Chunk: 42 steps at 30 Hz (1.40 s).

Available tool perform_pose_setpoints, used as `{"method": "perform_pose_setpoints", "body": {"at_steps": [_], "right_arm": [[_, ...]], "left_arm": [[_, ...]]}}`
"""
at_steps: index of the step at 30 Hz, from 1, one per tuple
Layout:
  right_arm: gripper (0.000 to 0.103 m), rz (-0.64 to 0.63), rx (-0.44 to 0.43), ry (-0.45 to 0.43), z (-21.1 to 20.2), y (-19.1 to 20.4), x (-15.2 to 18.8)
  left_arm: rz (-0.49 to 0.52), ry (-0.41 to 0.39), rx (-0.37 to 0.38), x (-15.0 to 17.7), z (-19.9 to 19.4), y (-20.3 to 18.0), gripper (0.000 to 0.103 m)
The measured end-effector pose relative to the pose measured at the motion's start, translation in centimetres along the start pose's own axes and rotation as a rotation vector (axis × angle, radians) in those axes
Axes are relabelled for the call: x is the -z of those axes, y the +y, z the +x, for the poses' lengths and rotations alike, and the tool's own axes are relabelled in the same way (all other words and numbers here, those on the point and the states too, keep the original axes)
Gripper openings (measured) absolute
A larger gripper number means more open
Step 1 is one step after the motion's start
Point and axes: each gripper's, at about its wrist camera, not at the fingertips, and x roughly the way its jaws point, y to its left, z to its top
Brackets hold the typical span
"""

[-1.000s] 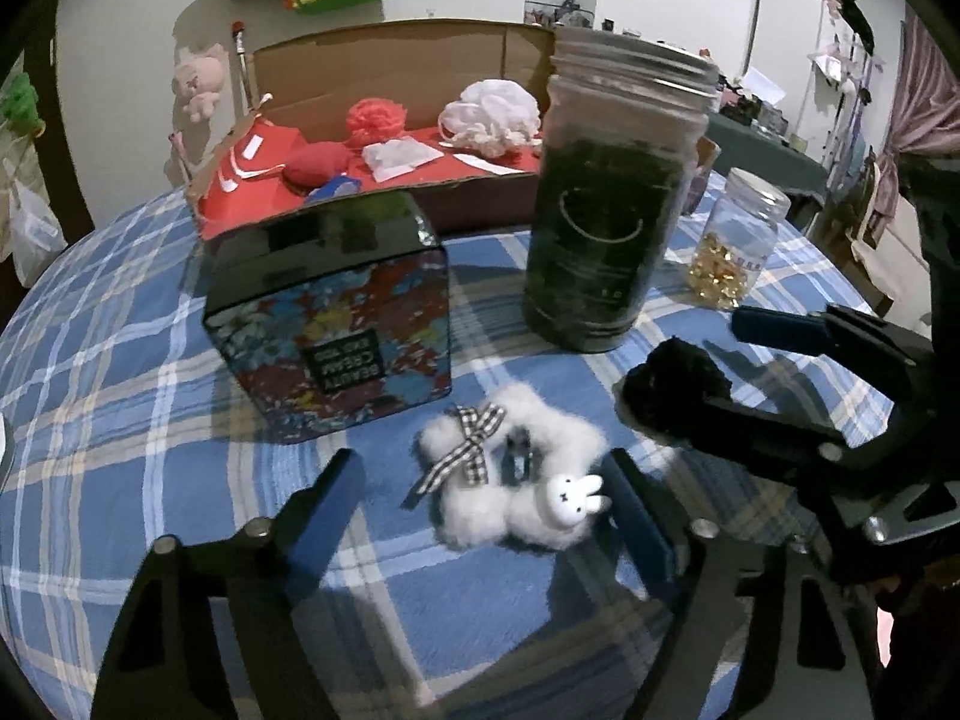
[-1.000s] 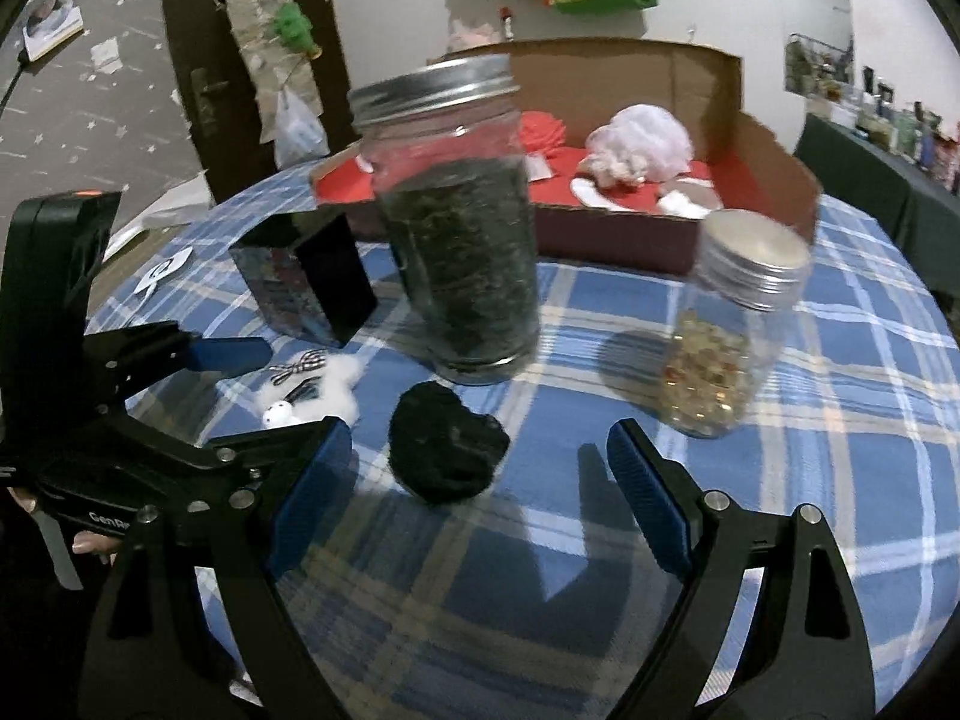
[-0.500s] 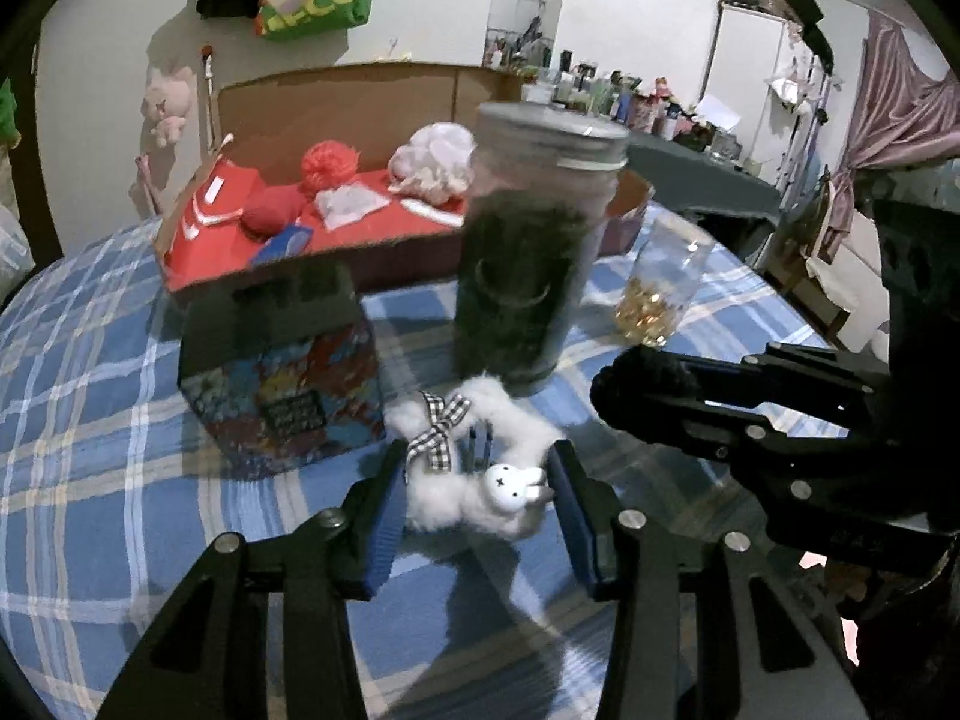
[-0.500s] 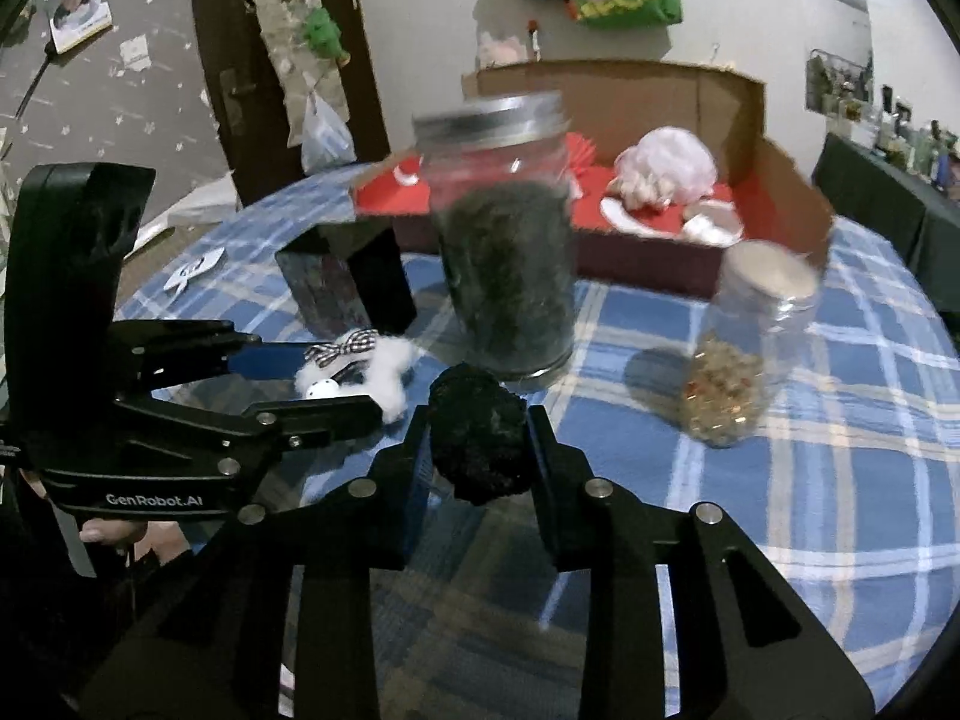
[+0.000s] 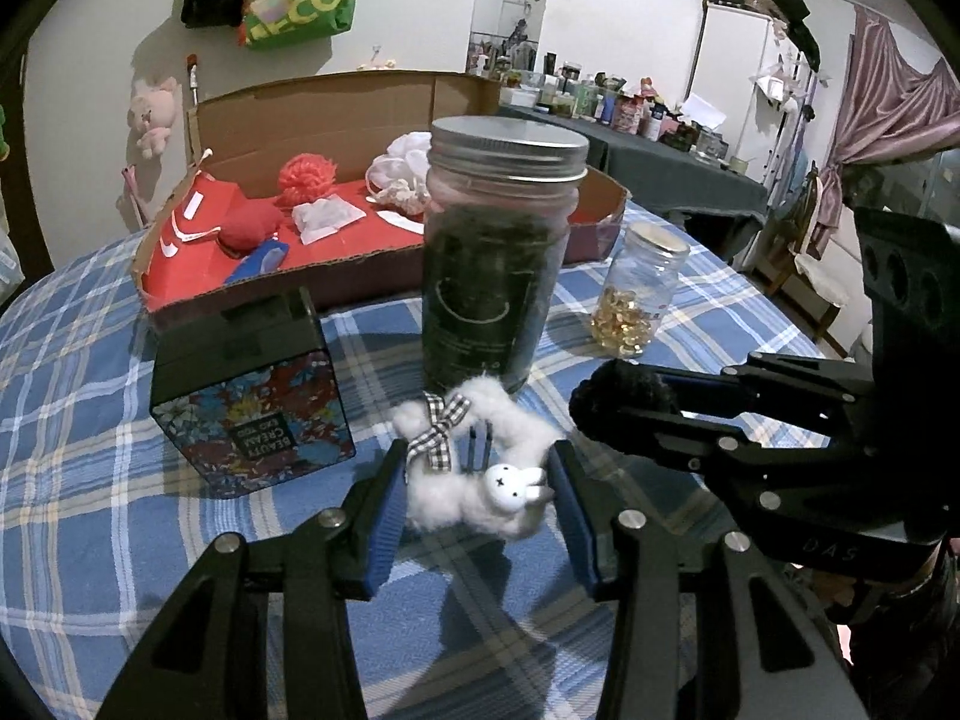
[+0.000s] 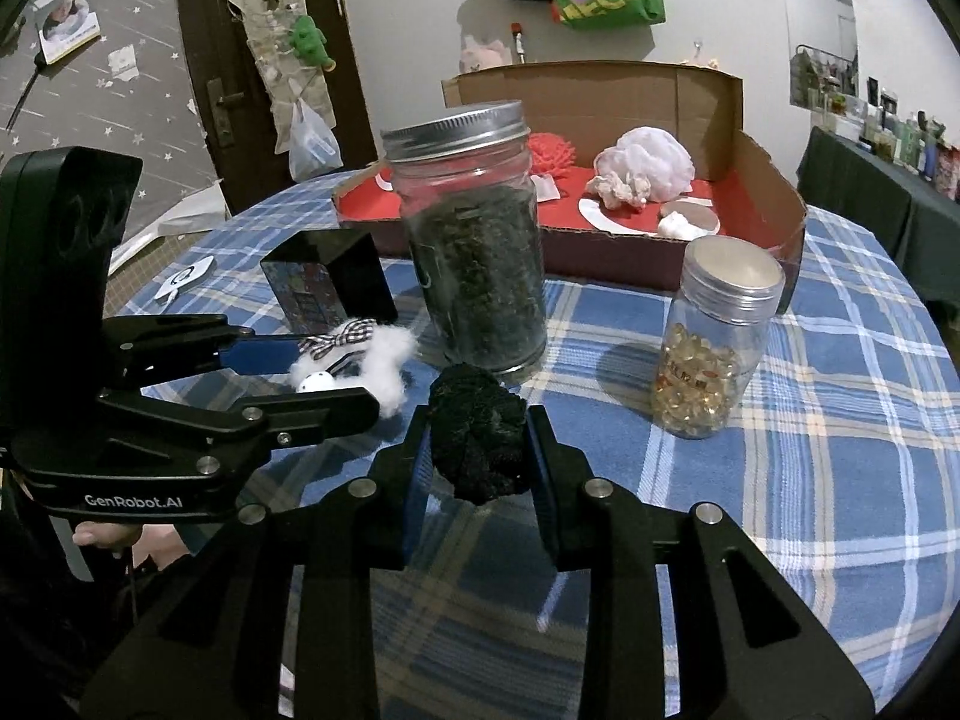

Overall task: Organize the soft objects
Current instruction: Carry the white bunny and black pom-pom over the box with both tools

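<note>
My left gripper [image 5: 477, 489] is shut on a white fluffy scrunchie [image 5: 480, 468] with a checked bow and a small bunny face, held above the table. It also shows in the right wrist view [image 6: 360, 360]. My right gripper [image 6: 477, 456] is shut on a black fuzzy scrunchie [image 6: 477, 441], lifted off the cloth; it shows in the left wrist view [image 5: 618, 402] too. Behind stands an open cardboard box [image 5: 312, 102] with a red floor, holding a red pom-pom [image 5: 303, 177], a red soft ball [image 5: 249, 228] and a white puff [image 6: 648, 165].
A tall jar of dark leaves [image 5: 498, 252] stands right behind both grippers. A floral black tin [image 5: 252, 396] is to its left, a small jar of golden capsules [image 6: 708, 360] to its right. The round table has a blue plaid cloth [image 6: 840, 450].
Both grippers closed on their scrunchies, left on the white one and right on the black one, and lifted them off the cloth. The views have risen a little.
</note>
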Motion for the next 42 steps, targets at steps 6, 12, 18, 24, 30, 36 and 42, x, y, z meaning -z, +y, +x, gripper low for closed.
{"method": "perform_pose_setpoints", "body": {"at_steps": [6,12,18,24,30,36,42], "right_arm": [[0.028,0.001,0.001,0.001,0.0,-0.1,0.0],[0.028,0.007,0.01,0.001,-0.2,-0.5,0.3],[0.028,0.027,0.034,0.007,-0.8,-1.5,0.8],[0.028,0.043,0.065,0.011,-1.5,-2.6,1.3],[0.028,0.065,0.095,0.015,-2.1,-4.1,1.6],[0.028,0.084,0.117,0.017,-2.4,-5.8,1.6],[0.028,0.106,0.147,0.024,-2.9,-7.9,1.3]], "left_arm": [[-0.003,-0.002,-0.003,0.0,-0.1,0.0,0.048],[-0.025,-0.014,-0.022,0.7,-0.9,1.0,0.048],[-0.063,-0.017,-0.062,1.9,-2.3,3.1,0.048],[-0.094,-0.024,-0.116,2.8,-3.8,5.4,0.048],[-0.114,-0.023,-0.161,3.4,-4.7,7.7,0.048],[-0.109,-0.017,-0.2,3.3,-4.6,9.6,0.048],[-0.101,-0.009,-0.205,2.7,-4.1,11.5,0.048]]}}
